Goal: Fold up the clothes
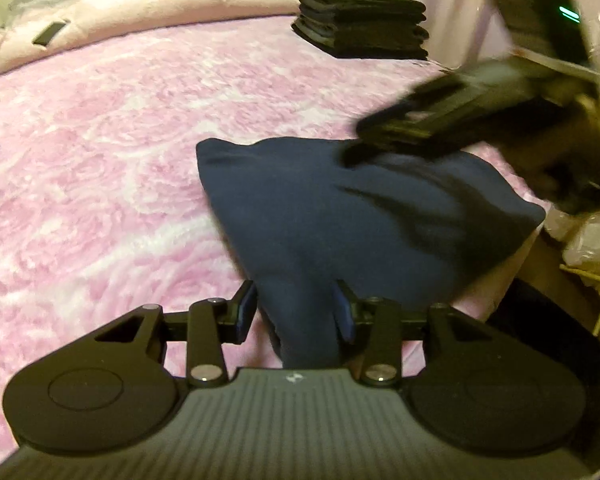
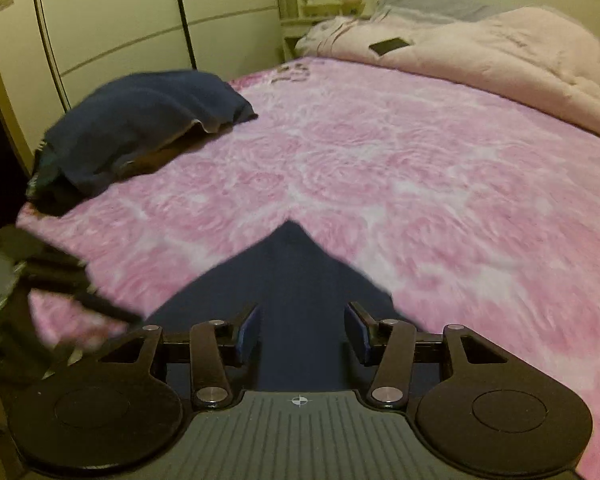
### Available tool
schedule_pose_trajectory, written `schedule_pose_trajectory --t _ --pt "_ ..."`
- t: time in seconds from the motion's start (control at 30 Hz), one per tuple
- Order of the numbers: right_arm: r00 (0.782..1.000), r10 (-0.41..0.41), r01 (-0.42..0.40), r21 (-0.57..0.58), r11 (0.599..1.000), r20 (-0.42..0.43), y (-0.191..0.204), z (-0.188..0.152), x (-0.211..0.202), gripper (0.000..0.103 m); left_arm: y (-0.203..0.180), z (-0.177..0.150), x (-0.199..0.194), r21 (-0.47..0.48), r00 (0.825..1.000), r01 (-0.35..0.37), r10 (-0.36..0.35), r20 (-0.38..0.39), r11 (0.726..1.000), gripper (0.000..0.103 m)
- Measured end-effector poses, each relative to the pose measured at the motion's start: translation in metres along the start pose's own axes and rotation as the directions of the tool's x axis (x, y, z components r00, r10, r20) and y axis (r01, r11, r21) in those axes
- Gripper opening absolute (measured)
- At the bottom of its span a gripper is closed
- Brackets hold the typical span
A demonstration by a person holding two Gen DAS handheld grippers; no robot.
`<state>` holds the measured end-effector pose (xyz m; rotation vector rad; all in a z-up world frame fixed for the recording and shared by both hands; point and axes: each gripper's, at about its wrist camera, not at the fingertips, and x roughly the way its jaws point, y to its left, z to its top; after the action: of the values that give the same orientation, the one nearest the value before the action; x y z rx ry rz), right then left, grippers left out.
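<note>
My left gripper point(image 1: 296, 312) has its jaws clamped on a bunched edge of the navy garment point(image 1: 340, 216), which spreads forward onto the pink bedspread point(image 1: 120, 140). My right gripper point(image 2: 302, 330) has its jaws apart, with the same navy cloth lying between them; in the left view its motion-blurred tip sits at the garment's far edge. Behind: a stack of folded dark clothes point(image 1: 360, 26). At left: an unfolded dark pile point(image 2: 140, 120).
</note>
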<state>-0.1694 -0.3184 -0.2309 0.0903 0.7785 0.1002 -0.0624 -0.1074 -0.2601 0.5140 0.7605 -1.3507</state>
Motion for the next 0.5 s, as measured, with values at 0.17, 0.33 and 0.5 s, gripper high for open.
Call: schedule_pose_trajectory --t 0.17,0.33,0.5 --pt "0.999 -0.044 0.043 0.081 0.996 0.011 0.000 -0.051 -0.044 0.052 -0.006 -0.005 -0.002 -0.035 0.999 -0.046 0.047 0.019 0.998 0.037" --pt "0.996 -0.089 0.088 0.121 0.989 0.000 -0.001 -0.085 -0.058 0.065 -0.018 -0.002 -0.001 -0.027 0.994 -0.104 0.104 0.016 0.994 0.036" --pt "0.994 -0.088 0.079 0.126 0.989 0.065 0.005 -0.088 -0.083 0.065 -0.032 0.001 -0.008 -0.007 0.987 -0.156 0.156 0.032 0.988 0.030"
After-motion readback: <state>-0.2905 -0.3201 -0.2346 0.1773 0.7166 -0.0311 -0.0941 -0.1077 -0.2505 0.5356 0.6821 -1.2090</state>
